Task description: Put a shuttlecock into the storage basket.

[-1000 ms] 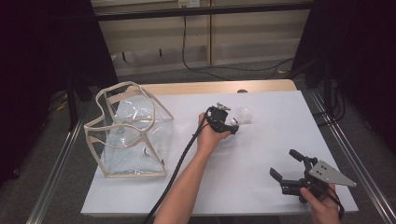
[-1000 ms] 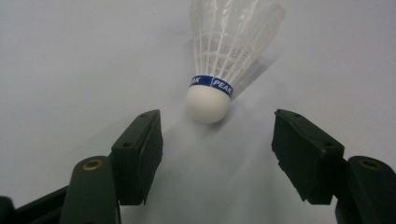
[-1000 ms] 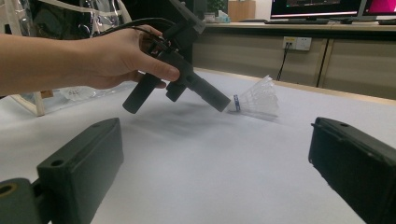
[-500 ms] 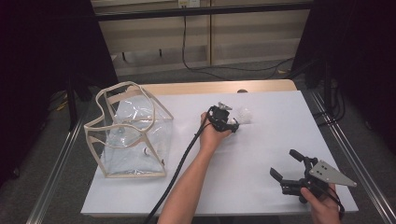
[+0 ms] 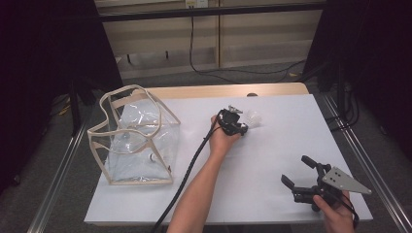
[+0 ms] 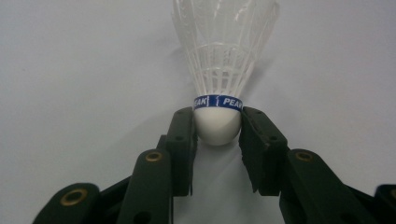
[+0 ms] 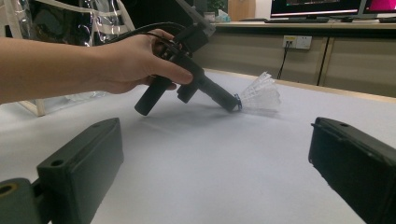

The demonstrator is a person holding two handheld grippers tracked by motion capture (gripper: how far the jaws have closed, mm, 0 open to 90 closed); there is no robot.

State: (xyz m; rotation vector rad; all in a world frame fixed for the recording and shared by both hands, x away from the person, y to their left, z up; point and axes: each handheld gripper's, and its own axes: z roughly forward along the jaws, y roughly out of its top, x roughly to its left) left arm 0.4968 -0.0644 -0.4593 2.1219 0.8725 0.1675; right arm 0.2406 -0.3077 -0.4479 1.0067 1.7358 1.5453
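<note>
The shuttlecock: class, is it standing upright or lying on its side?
Lying on its side. The shuttlecock rests on the white table, cork toward the left gripper, feather skirt pointing away.

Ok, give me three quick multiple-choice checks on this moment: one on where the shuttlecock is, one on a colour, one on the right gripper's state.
1. Where does the shuttlecock lie?
A. inside the clear bag
B. on the white table top, right of the clear bag
C. on the floor

2. What colour is the band round its cork?
A. blue
B. red
C. green

3. How is the right gripper?
A. shut on the shuttlecock
B. shut on a cable
C. open, holding nothing

Key: 1 B, the high view shows it on the table, apart from the clear bag. 2 A, the left gripper view shows a blue band. 3 C, its jaws stand wide apart over bare table.
</note>
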